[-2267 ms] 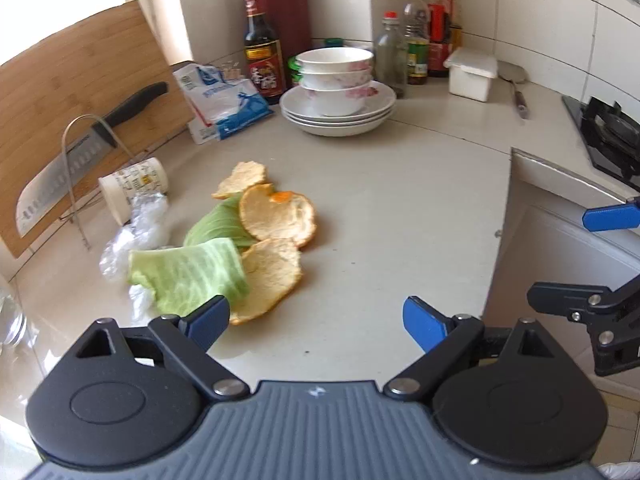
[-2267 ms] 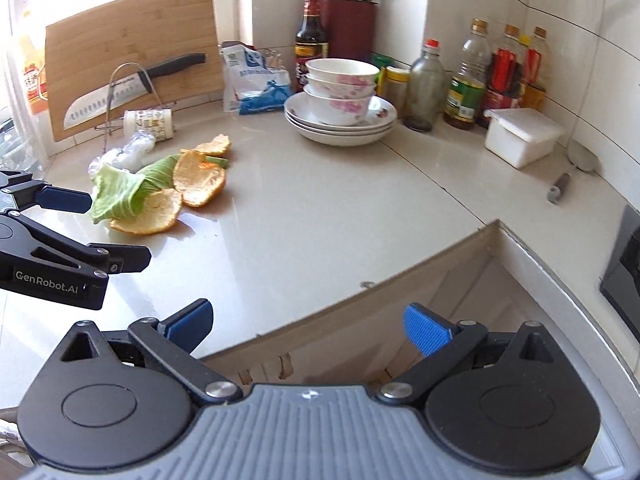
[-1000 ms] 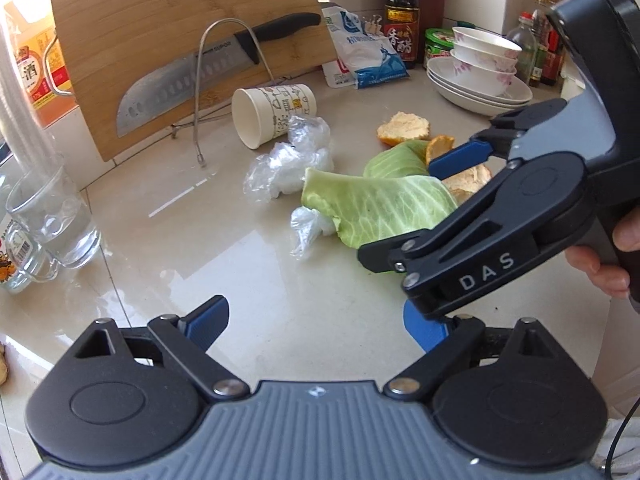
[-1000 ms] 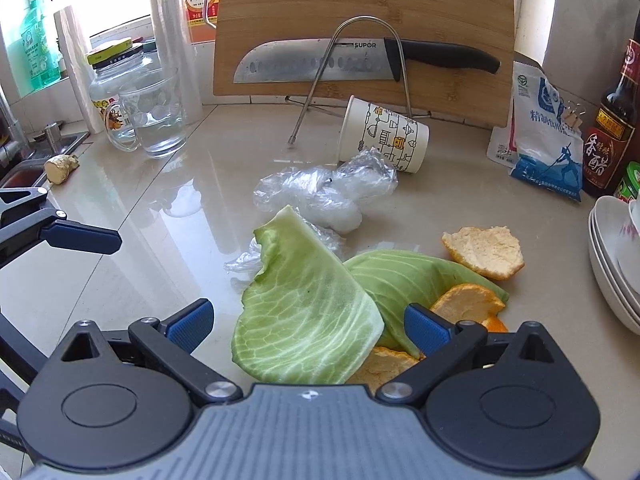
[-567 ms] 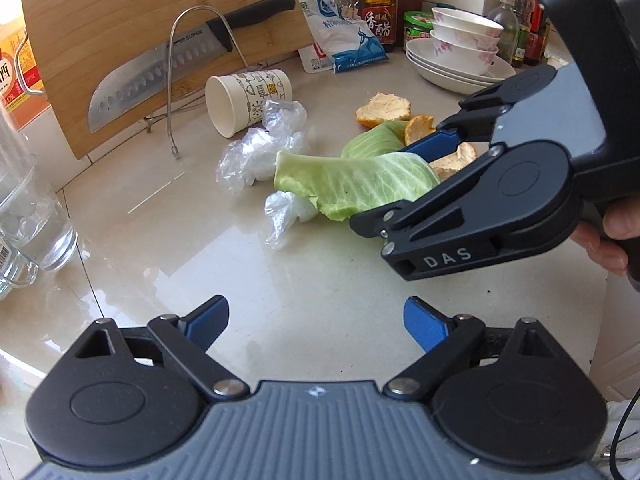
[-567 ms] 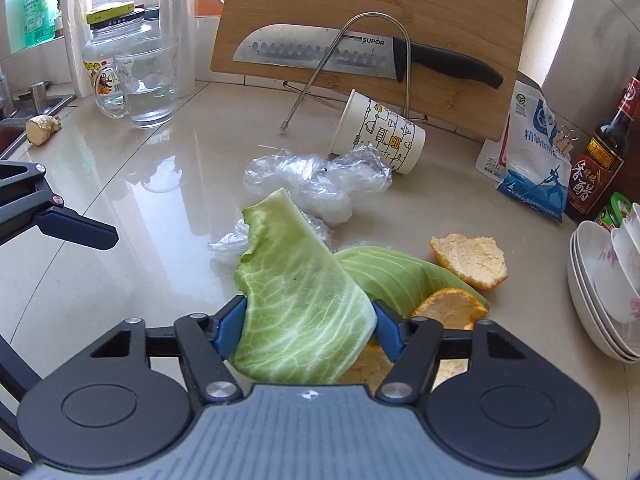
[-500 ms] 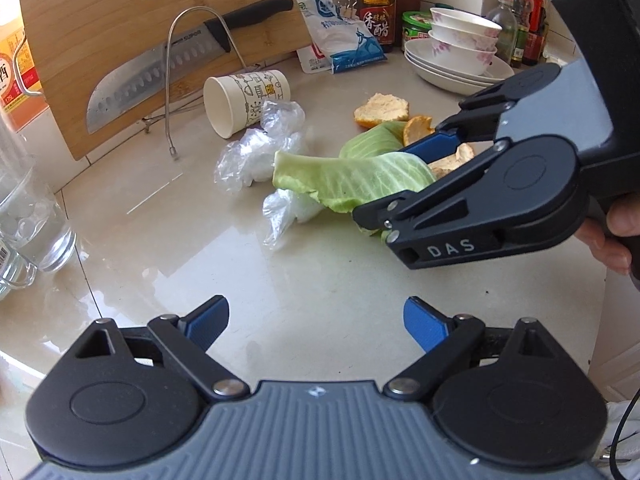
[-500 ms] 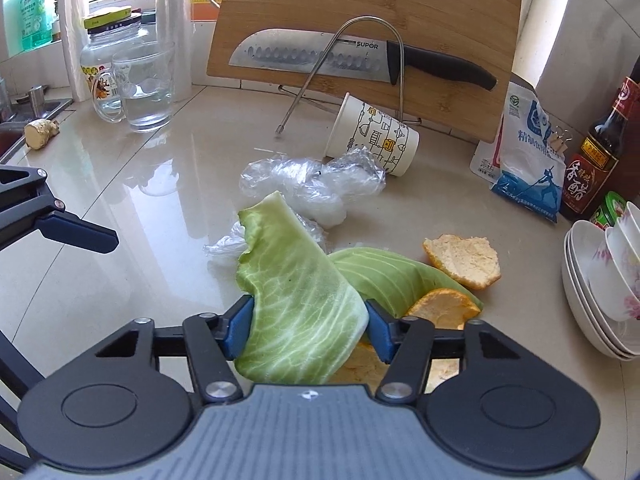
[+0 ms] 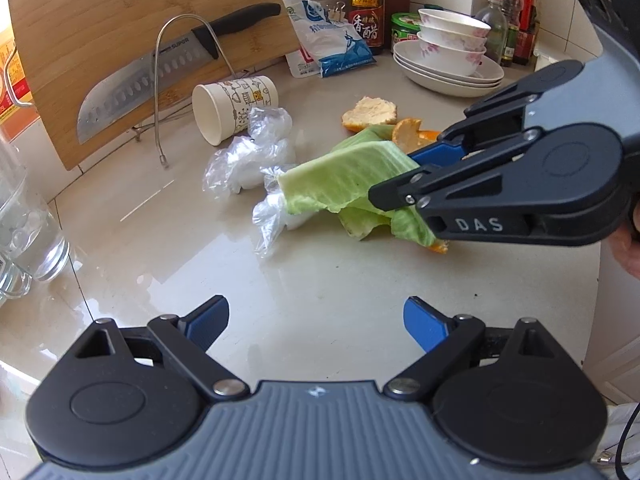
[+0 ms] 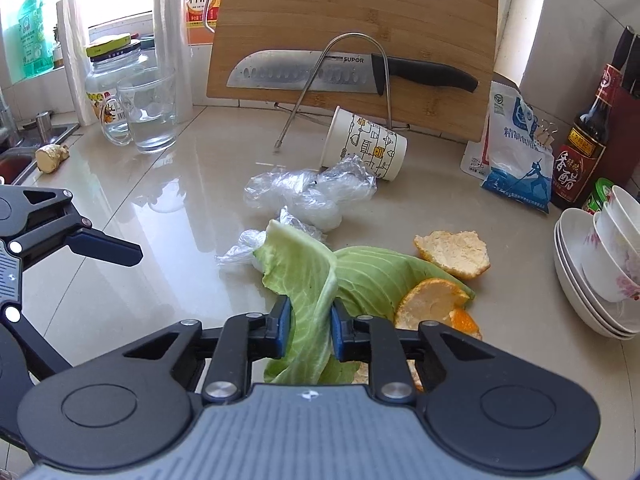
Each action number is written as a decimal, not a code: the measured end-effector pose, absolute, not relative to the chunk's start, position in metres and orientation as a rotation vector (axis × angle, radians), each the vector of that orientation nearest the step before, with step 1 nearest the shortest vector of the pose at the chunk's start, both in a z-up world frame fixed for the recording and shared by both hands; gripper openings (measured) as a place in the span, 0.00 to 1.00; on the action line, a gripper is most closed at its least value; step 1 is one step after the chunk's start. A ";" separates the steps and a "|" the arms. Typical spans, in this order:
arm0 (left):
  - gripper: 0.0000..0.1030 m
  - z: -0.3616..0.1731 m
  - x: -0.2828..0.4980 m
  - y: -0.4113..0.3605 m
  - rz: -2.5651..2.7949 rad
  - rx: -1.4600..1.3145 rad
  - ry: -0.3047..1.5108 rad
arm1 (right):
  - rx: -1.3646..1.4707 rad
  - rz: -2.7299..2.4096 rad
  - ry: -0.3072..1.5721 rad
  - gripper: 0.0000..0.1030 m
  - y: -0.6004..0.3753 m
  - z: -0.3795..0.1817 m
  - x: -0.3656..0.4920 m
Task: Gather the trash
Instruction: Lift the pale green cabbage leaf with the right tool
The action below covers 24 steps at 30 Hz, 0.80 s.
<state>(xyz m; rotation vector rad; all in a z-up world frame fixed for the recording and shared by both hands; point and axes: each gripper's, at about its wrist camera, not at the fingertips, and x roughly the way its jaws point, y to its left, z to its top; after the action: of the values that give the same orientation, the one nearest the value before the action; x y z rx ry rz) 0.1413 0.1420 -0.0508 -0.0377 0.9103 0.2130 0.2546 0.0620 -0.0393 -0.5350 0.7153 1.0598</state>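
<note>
On the counter (image 10: 168, 216) I see the cabbage leaf (image 10: 308, 280) running from my right gripper (image 10: 306, 330) toward 12 o'clock, its long axis along the fingers. The jaws are closing, the folded leaf pinched between the pads. My left gripper (image 9: 316, 320) is wide open and empty, farther away, the leaf at its 1 o'clock.

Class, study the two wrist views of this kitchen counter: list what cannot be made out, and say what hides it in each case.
- Right wrist view: the lower end of the cabbage leaf and some orange peel are hidden behind the right claw, whose jaws are closing on the leaf.
- Left wrist view: the right claw's body covers more peel.
- Both views: the stacked bowls are cut by the frame edge or the claw.
- No bin is visible anywhere.
</note>
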 end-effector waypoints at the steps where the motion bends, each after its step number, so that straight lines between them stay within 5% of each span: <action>1: 0.91 -0.051 0.142 0.141 0.208 -0.035 0.909 | -0.532 1.052 0.713 0.21 0.060 -0.038 0.255; 7: 0.91 -0.050 0.147 0.133 0.176 -0.011 0.902 | -0.508 1.028 0.716 0.09 0.047 -0.036 0.255; 24: 0.91 -0.057 0.176 0.105 0.080 0.062 0.880 | -0.429 0.876 0.674 0.08 -0.012 -0.007 0.255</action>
<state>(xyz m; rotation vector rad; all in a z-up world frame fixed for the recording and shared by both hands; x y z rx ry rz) 0.1764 0.1047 -0.0569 0.0619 0.8804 0.0801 0.2546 -0.0123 -0.0069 -0.4286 0.6743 0.8755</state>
